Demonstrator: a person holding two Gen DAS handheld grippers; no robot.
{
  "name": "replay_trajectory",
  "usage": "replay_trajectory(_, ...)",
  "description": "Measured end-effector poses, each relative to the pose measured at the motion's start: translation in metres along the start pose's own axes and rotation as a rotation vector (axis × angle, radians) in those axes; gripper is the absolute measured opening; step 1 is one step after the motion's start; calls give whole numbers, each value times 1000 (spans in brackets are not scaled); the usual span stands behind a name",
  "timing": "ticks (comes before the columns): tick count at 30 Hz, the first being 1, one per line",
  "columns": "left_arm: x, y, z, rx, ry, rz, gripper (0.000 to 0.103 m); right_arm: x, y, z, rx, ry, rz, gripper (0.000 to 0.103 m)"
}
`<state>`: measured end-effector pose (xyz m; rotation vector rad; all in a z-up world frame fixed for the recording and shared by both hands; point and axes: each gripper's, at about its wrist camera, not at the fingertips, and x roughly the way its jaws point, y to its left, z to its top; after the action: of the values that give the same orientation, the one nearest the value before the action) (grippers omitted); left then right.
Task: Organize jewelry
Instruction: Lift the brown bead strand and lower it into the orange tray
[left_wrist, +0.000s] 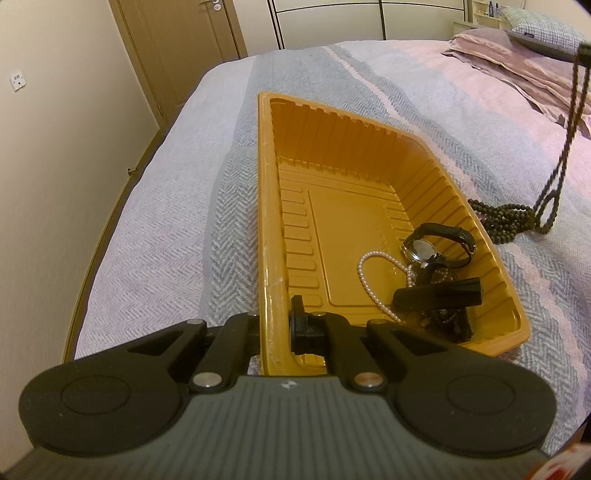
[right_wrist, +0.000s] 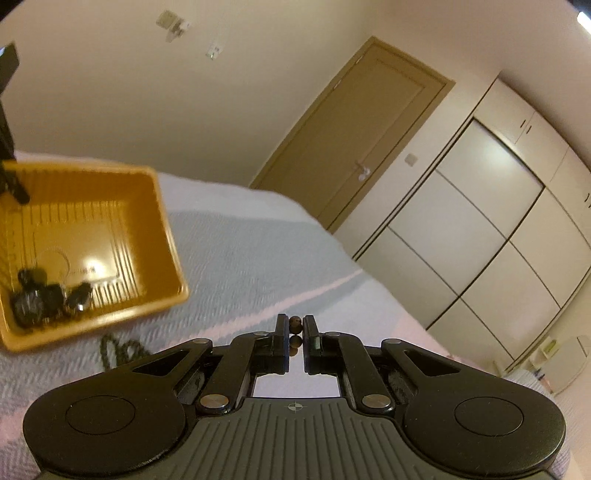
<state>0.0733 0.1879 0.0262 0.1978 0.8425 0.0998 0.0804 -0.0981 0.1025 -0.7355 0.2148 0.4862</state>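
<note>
Your right gripper (right_wrist: 294, 341) was clamped on the dark bead necklace (left_wrist: 509, 218), which hung taut above its coil on the striped bedspread (left_wrist: 166, 221), beside the orange tray (left_wrist: 273, 206). Your left gripper (left_wrist: 275, 325) pinched the tray's rim. A door (right_wrist: 354, 133) stood beyond.

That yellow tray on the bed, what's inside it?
Inside the yellow tray lie a black-strapped wristwatch, a white pearl strand and a dark cylindrical piece. Dark items under that piece are partly covered and cannot be identified. The rest of the floor is bare.
</note>
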Motion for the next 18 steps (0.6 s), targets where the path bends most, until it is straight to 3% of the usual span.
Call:
replay_trajectory(10, -2, 1, 0, 1, -6, -5, 3, -7, -2, 37, -40, -78, 24, 7)
replay_trajectory(18, -2, 2, 0, 5, -5, -8, 3, -3, 5, 83, -45, -181, 124, 7)
